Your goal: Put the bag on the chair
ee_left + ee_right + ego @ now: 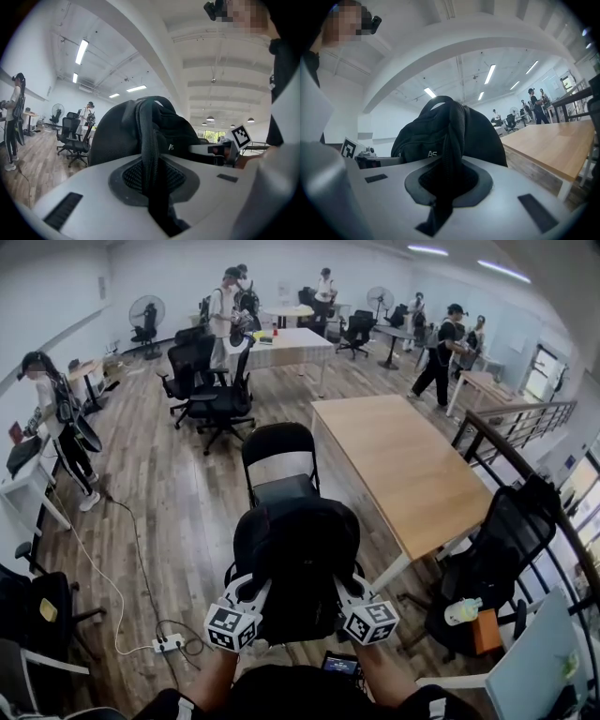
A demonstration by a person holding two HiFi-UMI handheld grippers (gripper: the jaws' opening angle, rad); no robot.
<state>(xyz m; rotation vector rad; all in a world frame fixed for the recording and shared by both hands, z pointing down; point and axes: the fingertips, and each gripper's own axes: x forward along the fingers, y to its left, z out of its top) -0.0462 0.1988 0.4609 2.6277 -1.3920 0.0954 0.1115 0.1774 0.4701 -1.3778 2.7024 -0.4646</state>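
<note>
Your left gripper (151, 180) and right gripper (446, 185) each pinch a strap (149, 136) of the black backpack (295, 554), lifted at lower centre; the folding chair (278, 488) beyond sits bare, so placing remains

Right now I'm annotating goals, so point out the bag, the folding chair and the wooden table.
bag (295, 559), head view, its black front panel.
folding chair (278, 439), head view, top of its backrest.
wooden table (398, 465), head view, bare tabletop.
</note>
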